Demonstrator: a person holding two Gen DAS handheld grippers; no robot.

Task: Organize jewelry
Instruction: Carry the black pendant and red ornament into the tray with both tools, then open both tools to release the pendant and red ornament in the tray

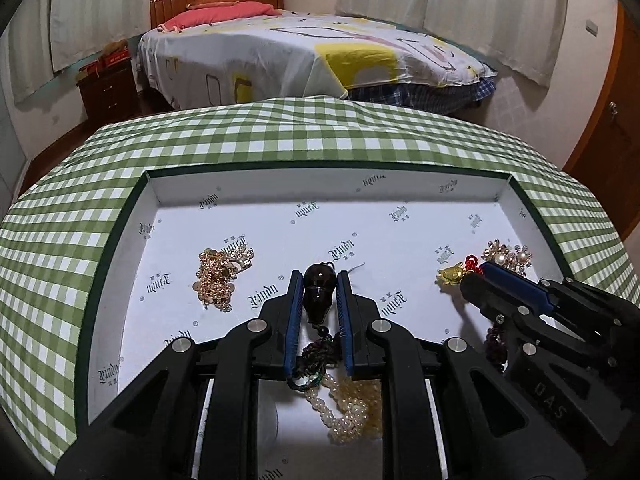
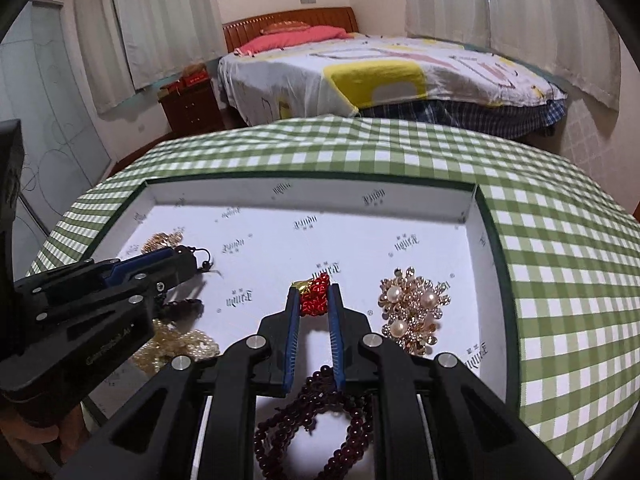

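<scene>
- Jewelry lies spread in a shallow white box (image 1: 400, 240) with printed logo lining, sitting on a table under a green-checked tablecloth (image 1: 280, 132).
- Left gripper (image 1: 319, 292): blue-padded fingers clamped on a dark pendant (image 1: 319, 289), bulb-shaped, with a small ring at its far tip; a dark cord (image 1: 316, 360) trails back from it between the fingers.
- Pearl strand (image 1: 352, 404), cream, piled on the box floor just behind the left gripper, touching the dark cord.
- Gold chain heap (image 1: 218, 280) with a sparkly piece beside it, left part of the box, apart from the left gripper.
- Right gripper (image 2: 315, 295): closed on a red knotted ornament (image 2: 315, 294); a yellow-gold bit shows at its far left end, in the left wrist view a small gold turtle charm (image 1: 450, 275).
- Dark red bead bracelet (image 2: 320, 412), looped on the box floor under the right gripper's base, near edge of the box.
- Pearl and gold brooch cluster (image 2: 412, 312), right part of the box, just right of the right gripper, not touching it.
- Both grippers low inside the box, side by side, left one toward the middle, right one toward the right wall.
- Background: bed (image 2: 400, 68) with patterned cover and pink pillow, curtains, dark wood nightstand (image 2: 192, 104).
</scene>
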